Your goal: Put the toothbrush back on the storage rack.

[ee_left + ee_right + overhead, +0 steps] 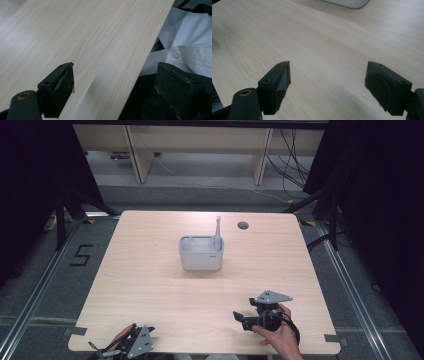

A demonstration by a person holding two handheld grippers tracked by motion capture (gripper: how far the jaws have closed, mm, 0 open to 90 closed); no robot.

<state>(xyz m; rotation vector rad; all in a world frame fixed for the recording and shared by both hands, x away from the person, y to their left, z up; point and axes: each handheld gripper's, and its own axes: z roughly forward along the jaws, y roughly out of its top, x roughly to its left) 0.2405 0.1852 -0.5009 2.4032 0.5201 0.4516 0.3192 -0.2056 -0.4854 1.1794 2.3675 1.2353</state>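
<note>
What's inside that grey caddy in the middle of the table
A grey toothbrush stands upright in the grey caddy's right-hand compartment. The larger left compartment looks empty, though its floor is hidden by the walls.

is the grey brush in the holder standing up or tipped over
Standing up. The grey brush rises nearly upright from the right end of the white holder, its head above the rim.

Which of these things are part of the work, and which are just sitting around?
Part of the work:
- grey caddy
- grey brush standing in it
- right gripper, jaws open, nothing between them
- left gripper, open

Just about:
- table's cable hole
- floor cables
</note>
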